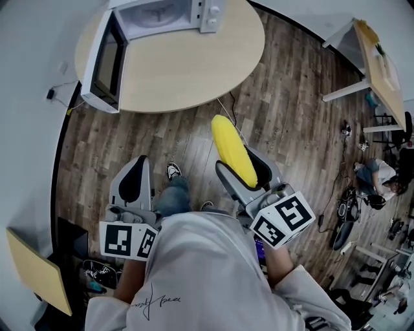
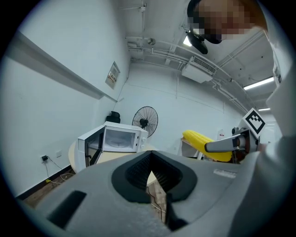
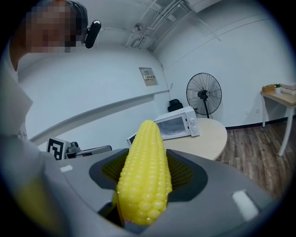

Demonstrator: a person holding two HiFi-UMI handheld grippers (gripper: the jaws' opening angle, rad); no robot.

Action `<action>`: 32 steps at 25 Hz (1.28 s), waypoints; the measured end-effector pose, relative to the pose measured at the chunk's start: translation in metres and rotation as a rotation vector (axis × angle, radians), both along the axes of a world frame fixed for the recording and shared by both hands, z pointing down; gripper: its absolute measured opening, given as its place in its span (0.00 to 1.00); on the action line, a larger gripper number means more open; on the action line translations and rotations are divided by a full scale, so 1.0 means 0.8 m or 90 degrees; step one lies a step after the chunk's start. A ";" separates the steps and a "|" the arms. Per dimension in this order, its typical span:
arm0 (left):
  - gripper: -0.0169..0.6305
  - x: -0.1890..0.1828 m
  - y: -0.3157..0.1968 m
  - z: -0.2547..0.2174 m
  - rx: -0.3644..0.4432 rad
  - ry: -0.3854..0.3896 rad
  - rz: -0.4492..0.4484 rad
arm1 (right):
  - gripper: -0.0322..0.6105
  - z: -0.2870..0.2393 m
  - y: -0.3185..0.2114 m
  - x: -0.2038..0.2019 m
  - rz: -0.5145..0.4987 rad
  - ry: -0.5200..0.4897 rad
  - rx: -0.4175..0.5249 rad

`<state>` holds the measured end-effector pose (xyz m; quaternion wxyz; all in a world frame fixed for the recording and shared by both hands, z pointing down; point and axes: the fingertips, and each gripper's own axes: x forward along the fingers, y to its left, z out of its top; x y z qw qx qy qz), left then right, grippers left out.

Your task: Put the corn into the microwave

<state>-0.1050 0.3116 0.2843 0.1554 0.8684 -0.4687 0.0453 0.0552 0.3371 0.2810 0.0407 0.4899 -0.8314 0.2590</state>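
A yellow corn cob (image 1: 233,150) (image 3: 144,171) stands lengthwise between the pads of my right gripper (image 1: 244,169) (image 3: 145,178), which is shut on it. Its tip points toward the round table. The white microwave (image 1: 152,16) (image 2: 115,139) (image 3: 178,124) sits on the far side of the pale round table (image 1: 187,64), its door swung open to the left. My left gripper (image 1: 136,171) (image 2: 150,173) is shut with nothing in it, level with the right one and short of the table. In the left gripper view the corn (image 2: 206,143) shows at the right.
A standing fan (image 2: 145,120) (image 3: 204,95) is behind the table. A wooden desk (image 1: 381,64) stands at the far right, with a person (image 1: 378,178) low on the floor near it. A cable (image 1: 226,110) trails across the wood floor. A board (image 1: 39,271) leans at lower left.
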 end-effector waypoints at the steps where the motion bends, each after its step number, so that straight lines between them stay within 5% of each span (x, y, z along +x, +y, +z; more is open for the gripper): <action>1: 0.01 -0.003 -0.010 -0.001 0.000 0.002 0.003 | 0.46 -0.001 -0.009 -0.004 0.001 0.001 -0.002; 17: 0.01 -0.047 -0.105 -0.003 -0.012 0.058 0.025 | 0.46 -0.008 -0.118 -0.059 0.023 0.016 0.001; 32: 0.01 -0.056 -0.144 -0.022 0.033 0.031 0.057 | 0.46 -0.016 -0.161 -0.072 0.031 0.036 0.026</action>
